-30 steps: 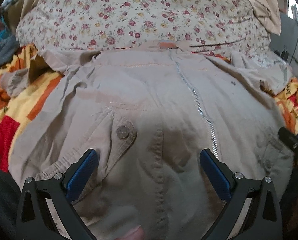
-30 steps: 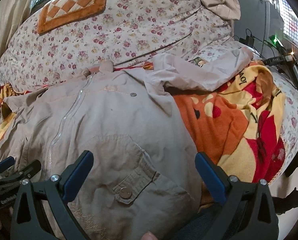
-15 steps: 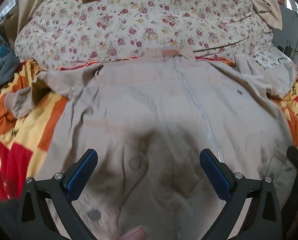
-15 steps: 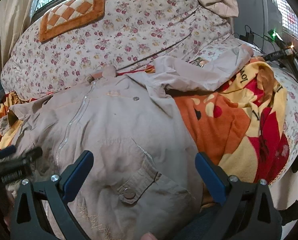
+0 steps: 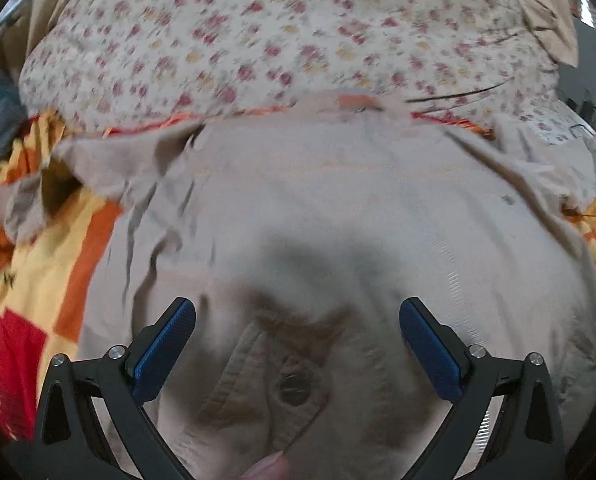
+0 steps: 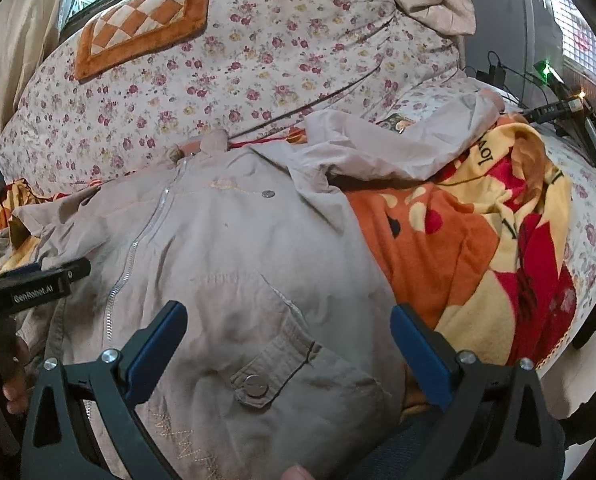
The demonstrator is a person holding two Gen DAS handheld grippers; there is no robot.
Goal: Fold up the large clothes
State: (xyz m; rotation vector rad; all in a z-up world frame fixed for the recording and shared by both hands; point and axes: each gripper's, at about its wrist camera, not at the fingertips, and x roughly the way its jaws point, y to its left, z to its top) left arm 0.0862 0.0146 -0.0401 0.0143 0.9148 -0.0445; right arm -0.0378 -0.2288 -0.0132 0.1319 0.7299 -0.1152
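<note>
A large beige zip-up jacket [image 5: 338, 208] lies spread front up on a bed, collar toward the pillow; it also shows in the right wrist view [image 6: 225, 256]. My left gripper [image 5: 298, 312] is open and empty above the jacket's left pocket flap [image 5: 281, 384]. My right gripper [image 6: 287, 312] is open and empty above the right pocket flap [image 6: 269, 368]. The right sleeve [image 6: 398, 152] lies out to the right over the blanket. The left sleeve [image 5: 97, 168] lies crumpled at the left. The left gripper's body [image 6: 33, 288] shows at the right wrist view's left edge.
An orange, yellow and red blanket [image 6: 478, 248] covers the bed under the jacket. A big floral pillow [image 6: 237, 64] with an orange checked mat [image 6: 137, 28] lies behind the collar. Cables and a power strip [image 6: 570, 112] sit at the far right.
The left gripper has drifted over the jacket, its view blurred by motion; the left pocket flap now sits between its fingers. The right gripper has risen slightly. Both stay open.
</note>
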